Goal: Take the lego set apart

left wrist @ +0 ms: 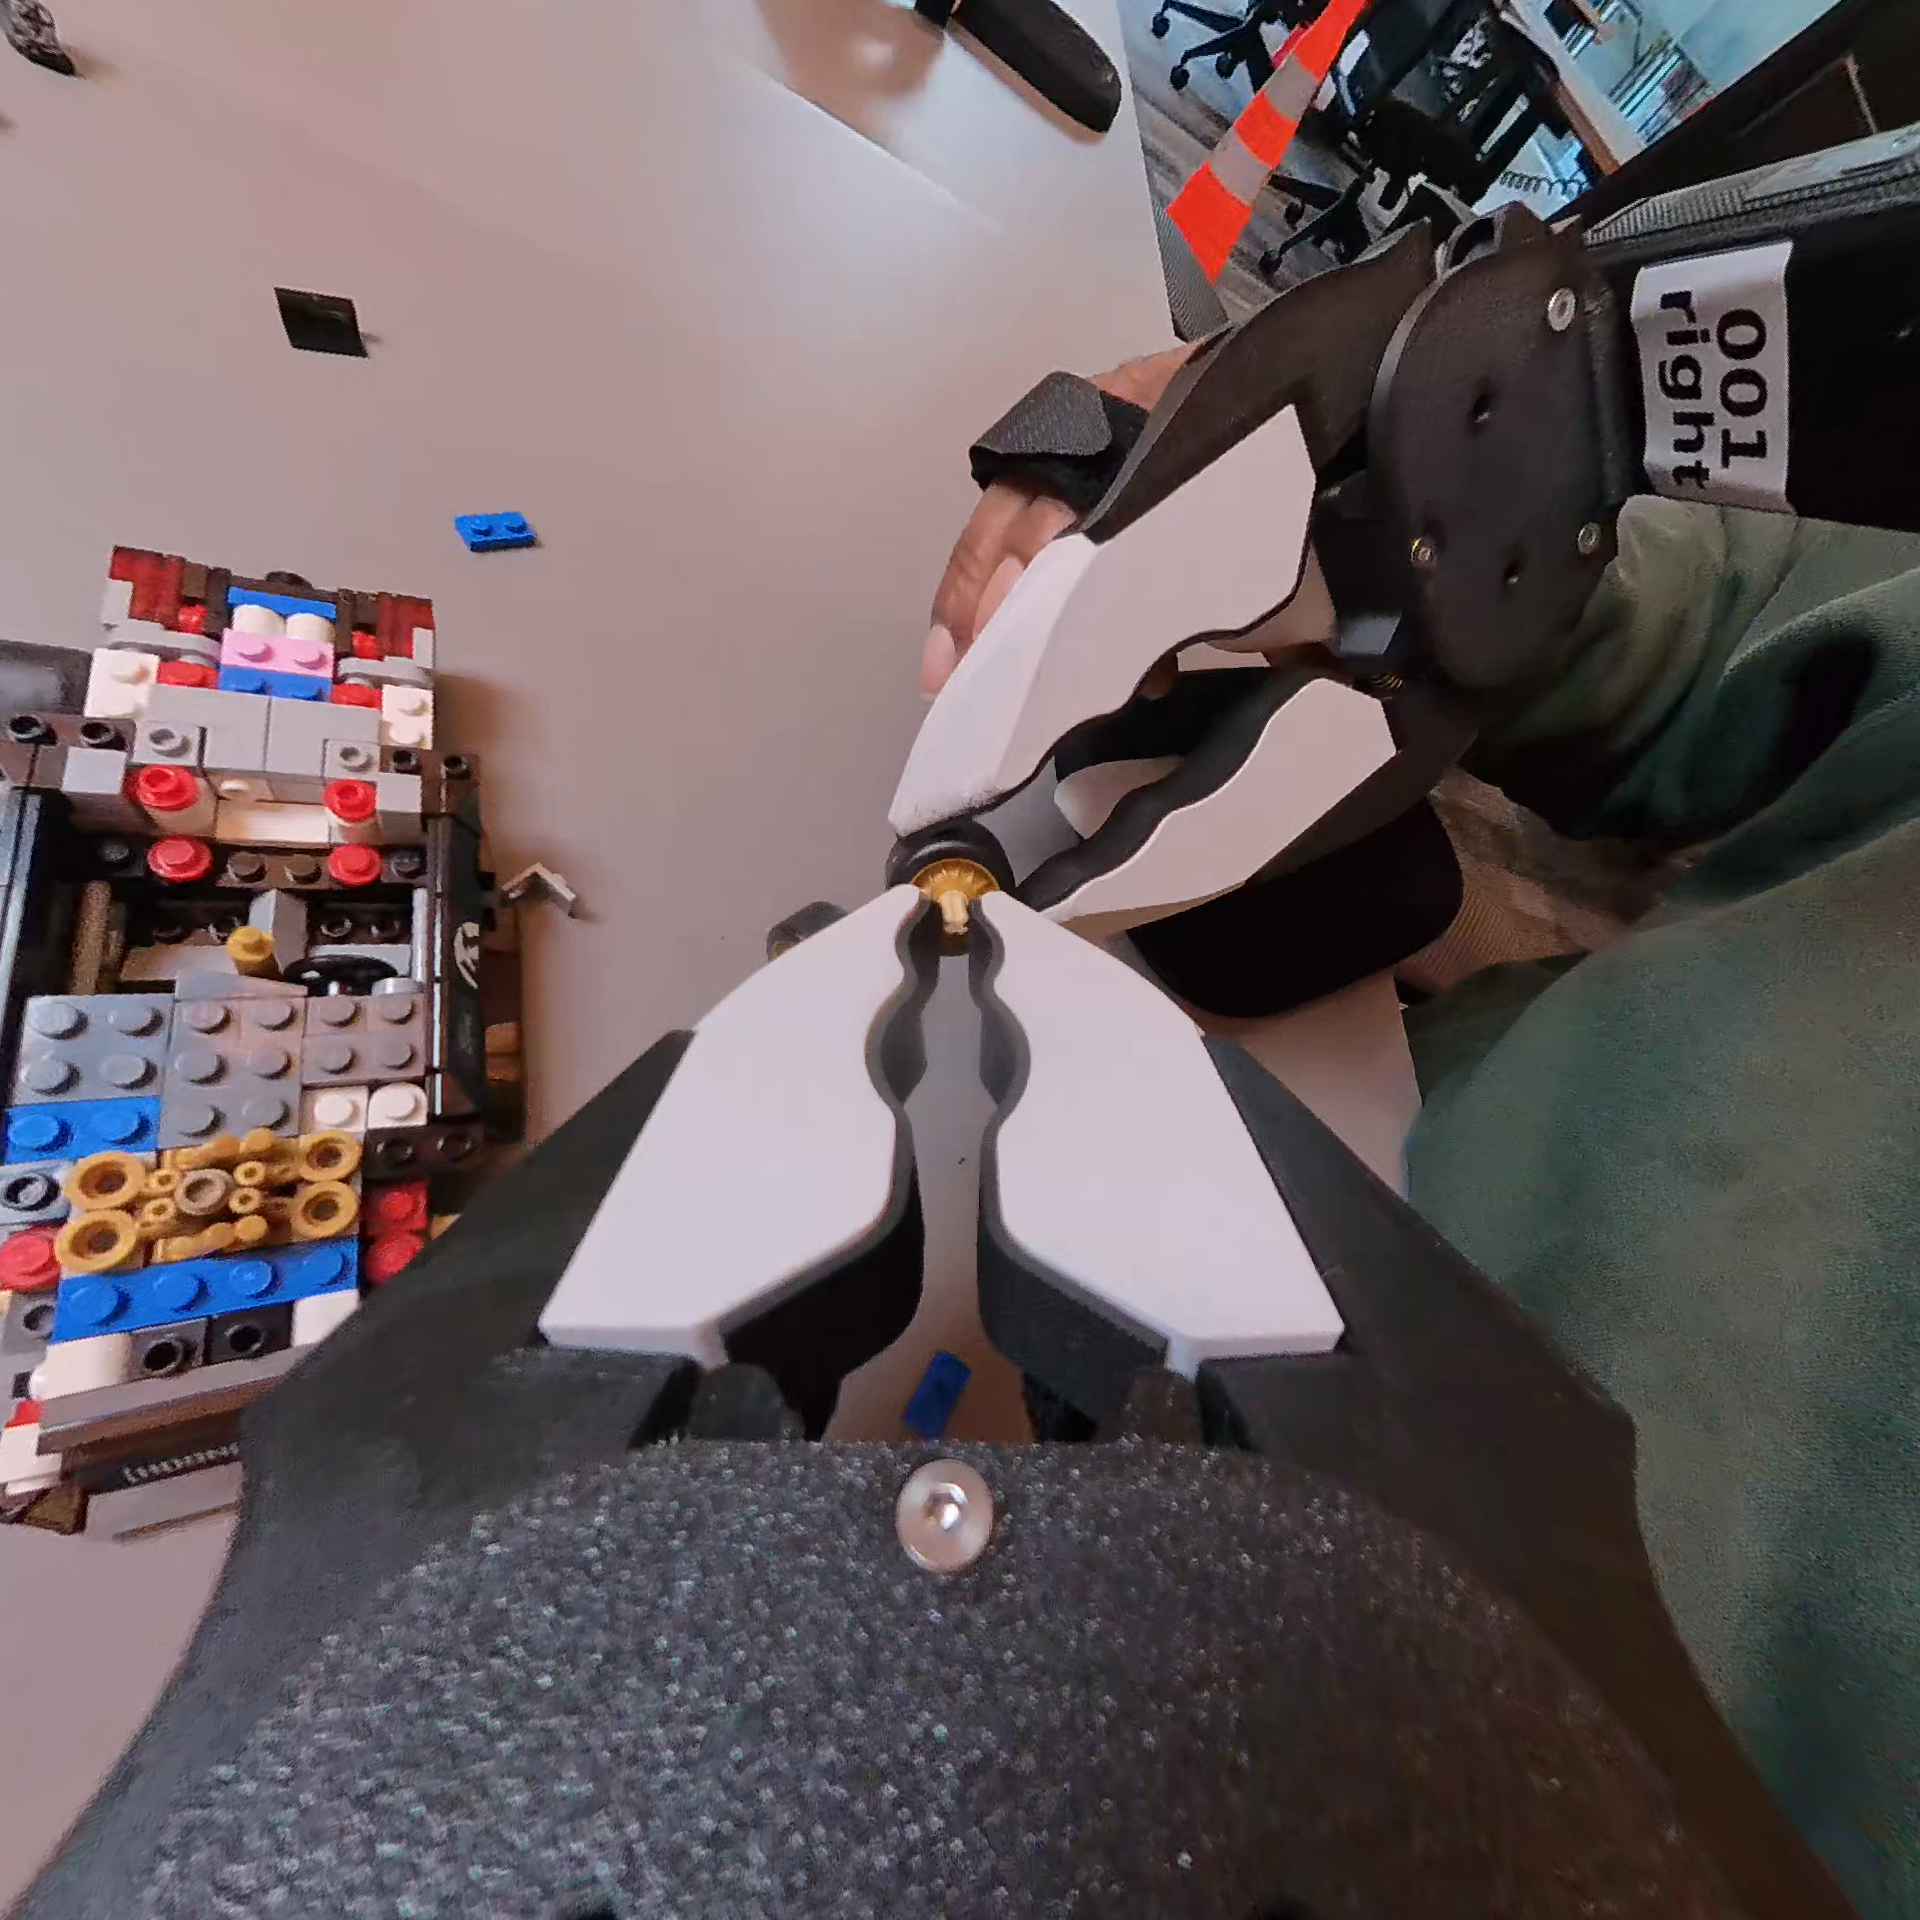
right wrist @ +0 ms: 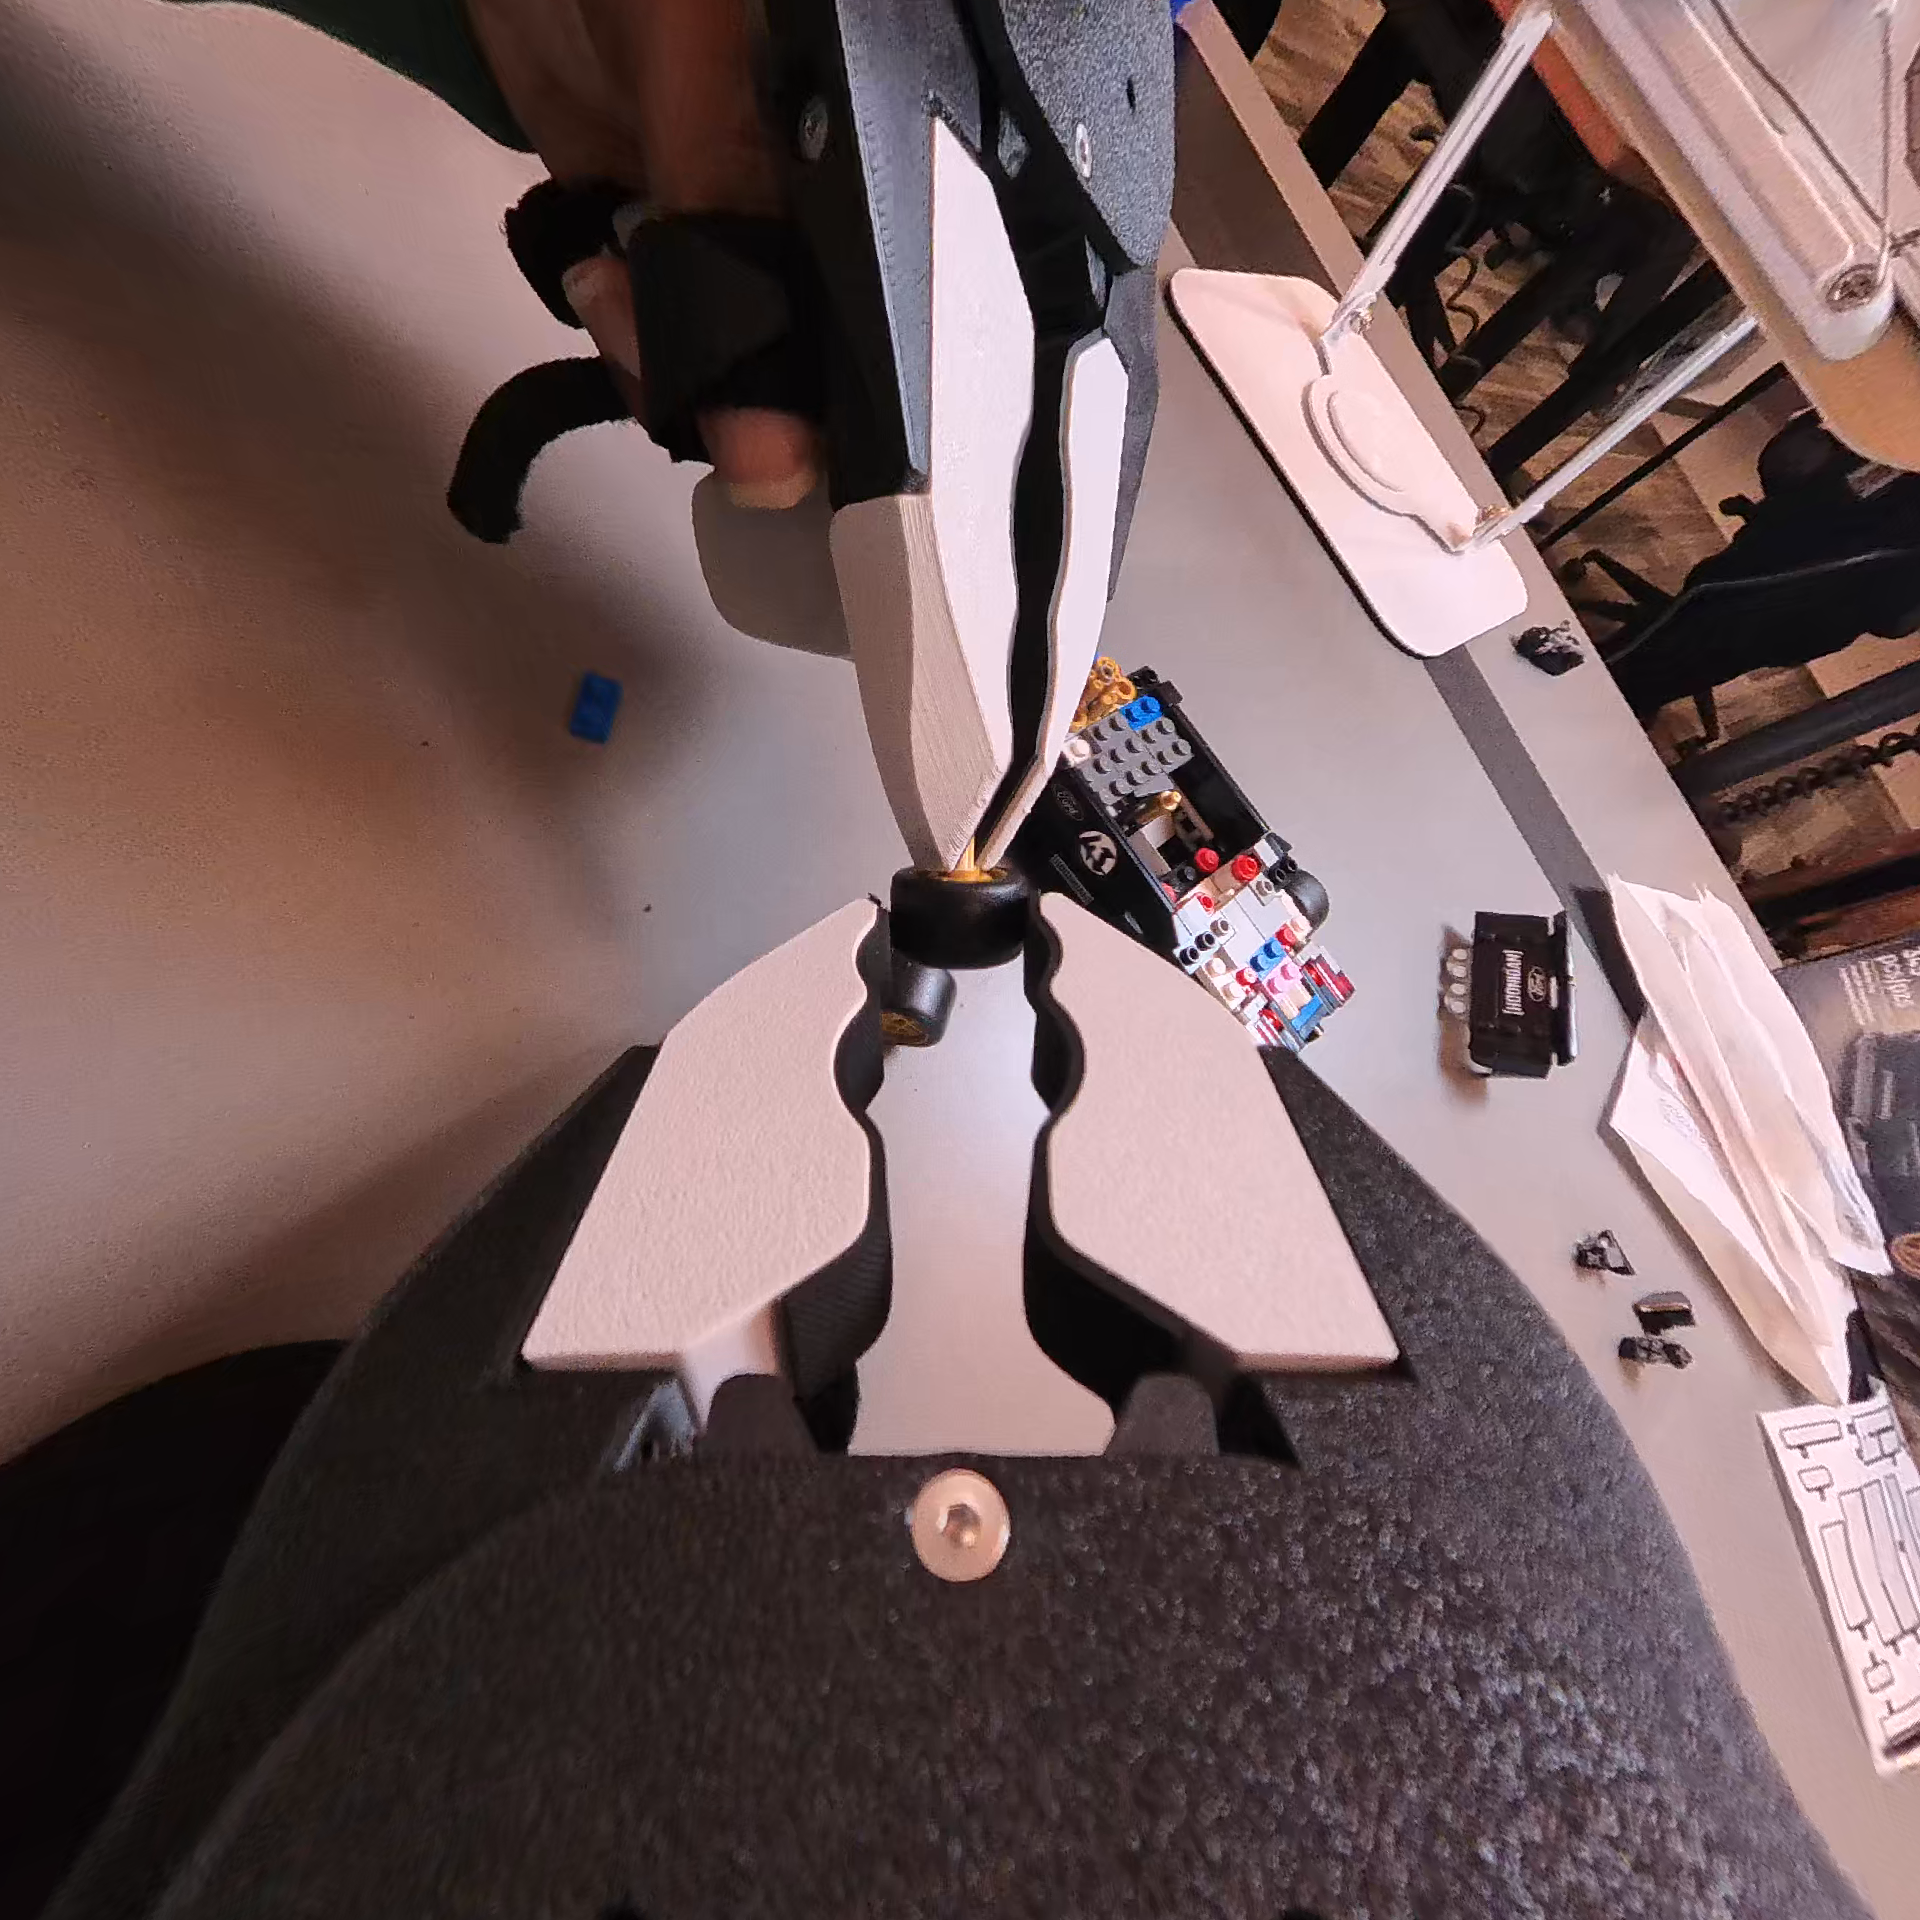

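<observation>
Between your two grippers, held above the table (right wrist: 312,935), sits one black wheel (right wrist: 958,920): your right gripper (right wrist: 951,914) clamps the tyre, your left gripper (left wrist: 951,906) pinches its gold hub pin. One more wheel (right wrist: 920,1006) lies below. Farther off, one blue plate (right wrist: 594,707) lies loose, and the car (right wrist: 1195,831) remains mostly built, so most work is left.

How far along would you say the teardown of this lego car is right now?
Early to midway. Done: the roof panel, a blue plate and small black bits lie loose on the table. In hand: the right gripper holds a wheel while the left gripper pinches its gold axle pin. Left: the car body is mostly assembled.
</observation>
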Available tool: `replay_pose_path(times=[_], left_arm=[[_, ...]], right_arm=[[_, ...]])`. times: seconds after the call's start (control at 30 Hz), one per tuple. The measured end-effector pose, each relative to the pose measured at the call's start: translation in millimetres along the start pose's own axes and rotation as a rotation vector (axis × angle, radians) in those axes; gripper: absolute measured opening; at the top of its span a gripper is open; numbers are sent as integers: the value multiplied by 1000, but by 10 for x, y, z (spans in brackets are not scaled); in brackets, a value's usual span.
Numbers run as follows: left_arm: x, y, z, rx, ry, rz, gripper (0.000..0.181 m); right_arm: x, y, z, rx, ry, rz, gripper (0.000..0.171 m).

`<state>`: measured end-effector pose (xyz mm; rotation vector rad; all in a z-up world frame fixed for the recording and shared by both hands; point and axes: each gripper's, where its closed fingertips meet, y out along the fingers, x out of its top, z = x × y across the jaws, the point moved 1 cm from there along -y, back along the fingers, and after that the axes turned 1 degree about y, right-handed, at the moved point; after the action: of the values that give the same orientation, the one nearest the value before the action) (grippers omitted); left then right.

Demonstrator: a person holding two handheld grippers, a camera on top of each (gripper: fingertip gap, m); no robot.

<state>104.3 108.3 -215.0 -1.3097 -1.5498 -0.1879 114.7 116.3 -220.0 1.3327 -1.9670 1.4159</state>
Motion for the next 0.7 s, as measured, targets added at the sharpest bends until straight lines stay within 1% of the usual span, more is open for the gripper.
replay_pose_path(times=[0.17, 0.3, 0.33, 0.37, 0.4, 0.47, 0.5, 0.57, 0.63, 0.7], left_arm=[[-13, -16, -5, 25, 6, -5, 5], [-63, -12, -38, 10, -8, -30, 4], [-53, -42, -23, 25, -12, -53, 5], [9, -161, -9, 27, -27, -113, 5], [68, -321, -2, 28, -37, -165, 5], [-13, -477, 39, 119, 23, -130, 5], [-39, -515, 30, 124, 24, -127, 5], [-7, -655, 87, 145, -7, -182, 5], [108, -905, 164, 143, -64, -320, 5], [183, -1216, 231, 145, -113, -469, 5]], right_arm=[[3, -13, 4, -4, 12, 23, 24], [-18, -26, 48, 2, 10, 44, 25], [-99, -31, 33, -9, 3, 90, 24], [-299, -49, -21, -39, -19, 188, 24], [-448, -94, -54, -50, -2, 211, 24], [-383, -265, -95, -45, 123, 115, 24], [-330, -343, -161, -76, 129, 104, 24], [-391, -387, -241, -76, 158, 169, 24], [-594, -337, -257, -54, 199, 247, 24], [-729, -259, -173, 2, 267, 294, 24]])
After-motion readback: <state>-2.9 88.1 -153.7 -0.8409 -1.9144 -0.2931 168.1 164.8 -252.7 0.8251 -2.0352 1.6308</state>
